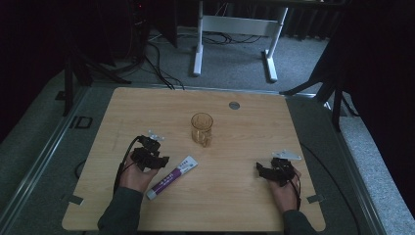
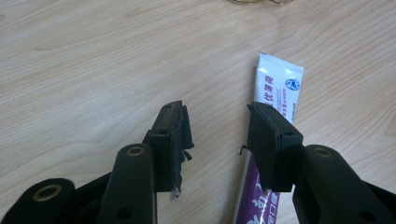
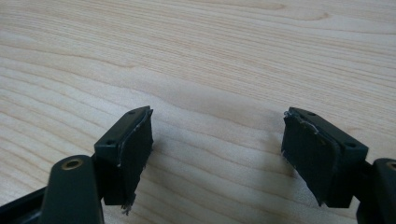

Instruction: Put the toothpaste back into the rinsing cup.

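White and purple toothpaste tube [image 1: 172, 176], lying flat on the desk [image 1: 244, 205], long axis slanting from 7 to 1 o'clock, white crimped end toward 1 o'clock, cap end toward 7 o'clock

Both forearms come in from the bottom of the high view, in dark sleeves. The left hand [image 1: 134, 176] holds the left tool [image 1: 155, 157] low, angled up and to the right; its 2 jaws stand parted. The right hand [image 1: 285, 188] holds the right tool [image 1: 262, 170] low, pointing left, jaws spread wide apart.
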